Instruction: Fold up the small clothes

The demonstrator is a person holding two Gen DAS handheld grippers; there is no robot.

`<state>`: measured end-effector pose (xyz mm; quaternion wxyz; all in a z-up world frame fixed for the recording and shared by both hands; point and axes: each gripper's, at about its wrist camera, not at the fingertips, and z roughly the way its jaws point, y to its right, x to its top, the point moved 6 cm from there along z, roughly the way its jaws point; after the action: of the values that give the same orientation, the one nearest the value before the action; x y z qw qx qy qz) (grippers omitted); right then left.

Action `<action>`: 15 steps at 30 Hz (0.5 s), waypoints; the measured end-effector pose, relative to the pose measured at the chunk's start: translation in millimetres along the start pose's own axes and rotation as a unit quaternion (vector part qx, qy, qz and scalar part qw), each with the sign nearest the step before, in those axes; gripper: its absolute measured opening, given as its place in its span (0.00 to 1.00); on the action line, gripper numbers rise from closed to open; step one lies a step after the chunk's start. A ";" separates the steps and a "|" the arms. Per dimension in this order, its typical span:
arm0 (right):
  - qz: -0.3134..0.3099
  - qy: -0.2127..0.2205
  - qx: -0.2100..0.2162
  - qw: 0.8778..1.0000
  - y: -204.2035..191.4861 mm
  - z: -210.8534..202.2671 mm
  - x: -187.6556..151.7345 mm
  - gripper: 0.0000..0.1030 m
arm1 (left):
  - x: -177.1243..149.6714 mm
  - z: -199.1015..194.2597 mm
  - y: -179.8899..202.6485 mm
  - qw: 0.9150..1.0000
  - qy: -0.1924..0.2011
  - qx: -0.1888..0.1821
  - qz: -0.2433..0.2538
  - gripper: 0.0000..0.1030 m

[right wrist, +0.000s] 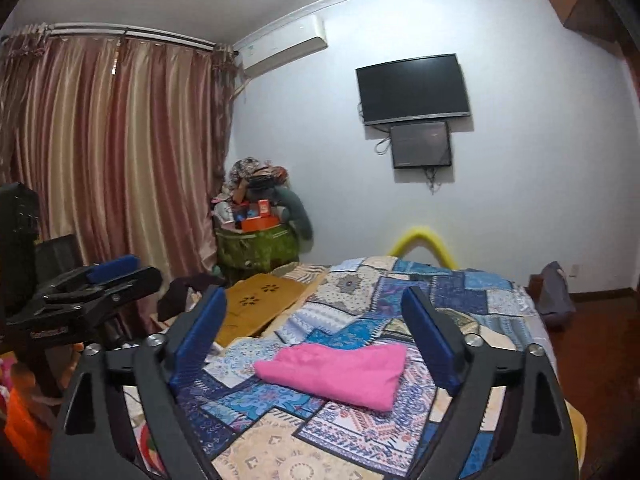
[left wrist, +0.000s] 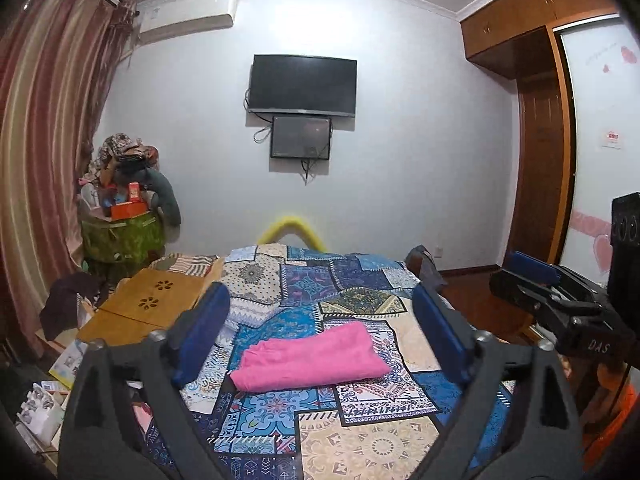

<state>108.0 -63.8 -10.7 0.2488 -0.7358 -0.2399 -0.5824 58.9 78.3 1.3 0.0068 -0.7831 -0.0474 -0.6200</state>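
Note:
A pink garment [left wrist: 312, 360] lies folded flat on the patchwork bedspread [left wrist: 320, 288]; it also shows in the right wrist view [right wrist: 336, 372]. My left gripper [left wrist: 320, 312] is open and empty, held above the bed with the garment seen between its blue-padded fingers [left wrist: 204, 332]. My right gripper [right wrist: 316, 320] is open and empty too, raised above the bed short of the garment. The right gripper shows at the right edge of the left wrist view [left wrist: 532, 280]. The left gripper shows at the left edge of the right wrist view [right wrist: 108, 276].
A wooden lap table [left wrist: 156, 304] lies on the bed's left side. A green bag piled with clutter [left wrist: 124, 232] stands in the corner by the curtain [left wrist: 44, 128]. A TV [left wrist: 302, 84] hangs on the far wall. A wardrobe [left wrist: 536, 152] stands at the right.

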 end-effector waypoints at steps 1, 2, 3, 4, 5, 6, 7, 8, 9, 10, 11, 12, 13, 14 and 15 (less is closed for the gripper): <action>-0.003 0.001 -0.007 1.000 -0.4 -3.1 0.5 0.95 | -0.2 -0.5 0.0 1.000 0.002 0.002 0.000 0.95; -0.005 0.003 -0.013 1.000 -0.4 -4.1 0.4 0.98 | -0.4 -1.3 -0.1 1.000 0.004 0.004 -0.001 0.97; -0.007 0.006 -0.019 1.000 0.1 -5.8 0.4 1.00 | -1.5 -3.5 -0.2 1.000 0.005 0.004 -0.002 0.98; -0.010 0.009 -0.022 1.000 -0.6 -8.3 0.6 1.00 | -2.1 -3.9 0.0 1.000 0.006 0.005 -0.003 0.99; -0.010 0.009 -0.022 1.000 -0.1 -8.1 1.0 1.00 | -2.8 -2.9 0.3 1.000 0.006 0.005 -0.005 0.99; -0.008 0.009 -0.022 1.000 0.2 -11.2 -0.7 1.00 | -3.1 -3.1 0.4 1.000 0.005 0.004 -0.005 0.99; -0.003 0.009 -0.021 1.000 1.4 -11.0 -0.2 1.00 | -3.7 -3.7 1.0 1.000 0.004 0.003 -0.005 0.99; -0.001 0.009 -0.019 1.000 2.0 -12.2 -0.6 1.00 | -4.2 -2.2 1.4 1.000 0.004 0.002 -0.004 0.99; 0.002 0.009 -0.019 1.000 3.2 -11.2 0.6 1.00 | -5.0 -2.1 1.6 1.000 0.004 0.003 -0.003 0.99; 0.002 0.010 -0.020 1.000 3.0 -12.8 -0.4 1.00 | -5.1 -2.1 1.6 1.000 0.004 0.004 -0.004 0.99; 0.002 0.010 -0.020 1.000 3.4 -12.6 0.3 1.00 | -5.8 -2.0 1.5 1.000 0.003 0.004 -0.003 0.99; 0.002 0.011 -0.020 1.000 3.1 -13.3 -0.4 1.00 | -6.6 -1.4 1.7 1.000 0.002 0.004 -0.003 0.99; 0.001 0.011 -0.020 1.000 2.8 -13.4 -0.6 1.00 | -7.4 -0.9 2.0 1.000 0.002 0.003 -0.002 0.99; 0.001 0.011 -0.020 1.000 2.6 -13.7 -1.3 1.00 | -8.3 -0.5 2.7 1.000 0.001 0.004 -0.001 0.99; 0.000 0.011 -0.021 1.000 2.4 -14.0 -2.1 1.00 | -8.8 -0.1 2.6 1.000 0.000 0.005 0.000 0.99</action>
<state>98.8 -74.8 -10.2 0.2358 -0.7347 -0.2247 -0.5950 57.0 75.1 -7.2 0.0103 -0.7829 -0.0507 -0.6200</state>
